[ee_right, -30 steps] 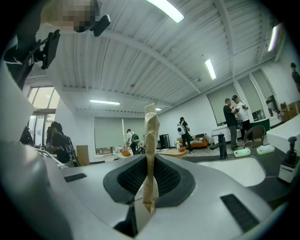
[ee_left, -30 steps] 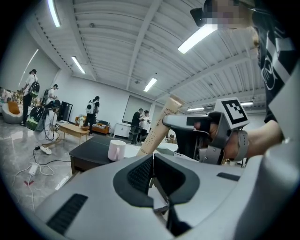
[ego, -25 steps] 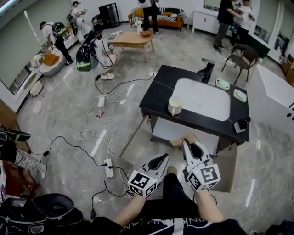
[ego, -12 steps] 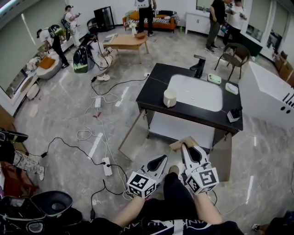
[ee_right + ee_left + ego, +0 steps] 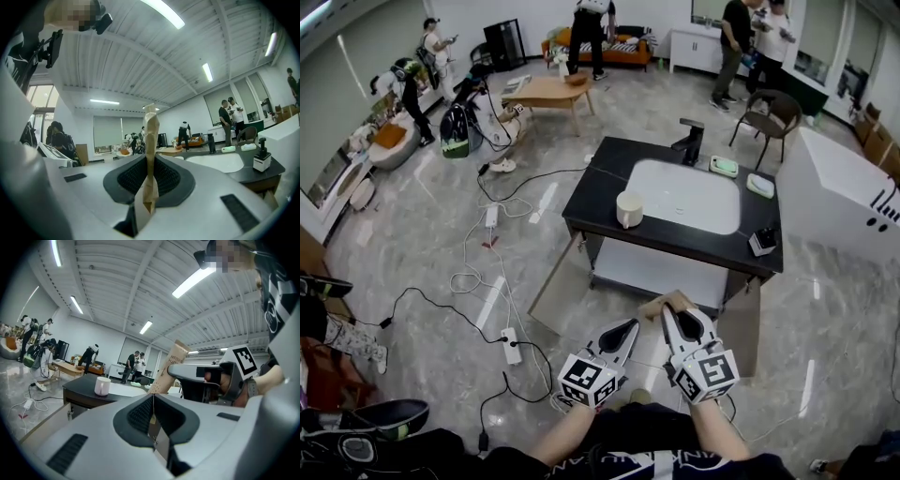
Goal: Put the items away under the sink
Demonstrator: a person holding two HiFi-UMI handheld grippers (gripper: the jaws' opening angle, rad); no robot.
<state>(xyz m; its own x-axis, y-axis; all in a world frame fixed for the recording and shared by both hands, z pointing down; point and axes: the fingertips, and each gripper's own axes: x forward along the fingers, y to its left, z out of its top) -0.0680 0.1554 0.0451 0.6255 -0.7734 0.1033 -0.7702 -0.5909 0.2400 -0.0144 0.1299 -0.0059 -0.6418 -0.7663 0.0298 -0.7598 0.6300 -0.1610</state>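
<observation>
We hold the bag in the right gripper; the jaws are clenched on its lower part, one pad pressed to each side. The rest of the bag stands upright between them and rises well past the tips. In the head view it pokes out beyond those tips, over the floor in front of the open cabinet. It is near the white shelf under the sink but not yet inside.

The left gripper is just beside the right one, on its left, and apart from the bag. Its jaws are pressed together with nothing between them. Its view shows the bag off to the right, slanting up out of the other gripper.

The bag is plain brown paper, narrow, creased and twisted along its length. Its top edge is crumpled. Dark print runs up one face, too small for us to read.

Both cabinet doors hang open below the black counter. A white cup stands on that counter, beside the basin, well apart from both grippers
</observation>
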